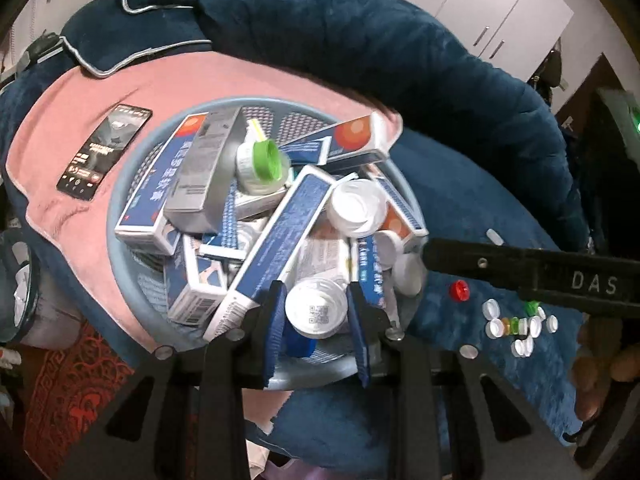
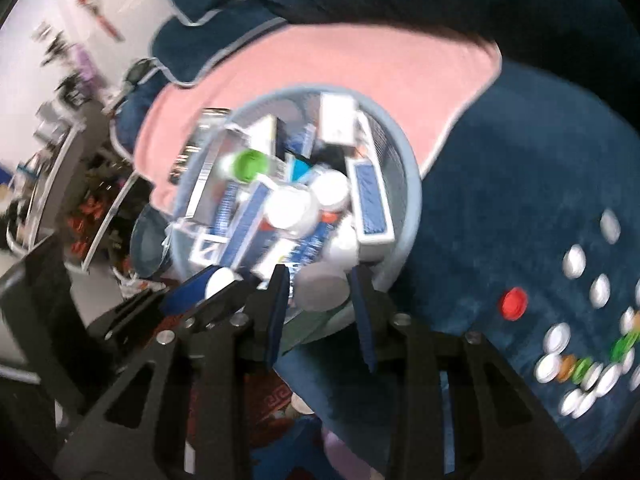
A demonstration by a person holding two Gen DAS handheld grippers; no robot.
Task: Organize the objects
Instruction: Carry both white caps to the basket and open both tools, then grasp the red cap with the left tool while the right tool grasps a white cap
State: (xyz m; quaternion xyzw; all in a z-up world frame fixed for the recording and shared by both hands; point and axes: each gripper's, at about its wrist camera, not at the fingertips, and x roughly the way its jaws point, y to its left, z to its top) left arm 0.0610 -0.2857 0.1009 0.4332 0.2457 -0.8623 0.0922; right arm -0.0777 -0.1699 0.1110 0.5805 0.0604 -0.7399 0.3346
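A round blue-grey basket (image 1: 120,200) (image 2: 414,200) is heaped with blue-and-white medicine boxes (image 1: 280,232) and white bottles; a green-capped bottle (image 1: 262,164) (image 2: 248,165) lies on top. My left gripper (image 1: 316,312) hangs over the near rim, open, with a white QR-marked bottle (image 1: 316,308) lying between its blue pads. My right gripper (image 2: 320,292) reaches in over the right rim (image 1: 428,256). A blurred white bottle (image 2: 322,290) sits between its fingers with a slight gap, so it reads as open.
The basket rests on a pink towel (image 1: 72,128) over a dark blue blanket (image 1: 460,184). A black flat pack (image 1: 105,146) lies left of it. A red cap (image 1: 459,291) (image 2: 514,303) and several loose caps (image 1: 516,328) (image 2: 580,372) lie to the right. A hand (image 1: 600,380) holds the right gripper.
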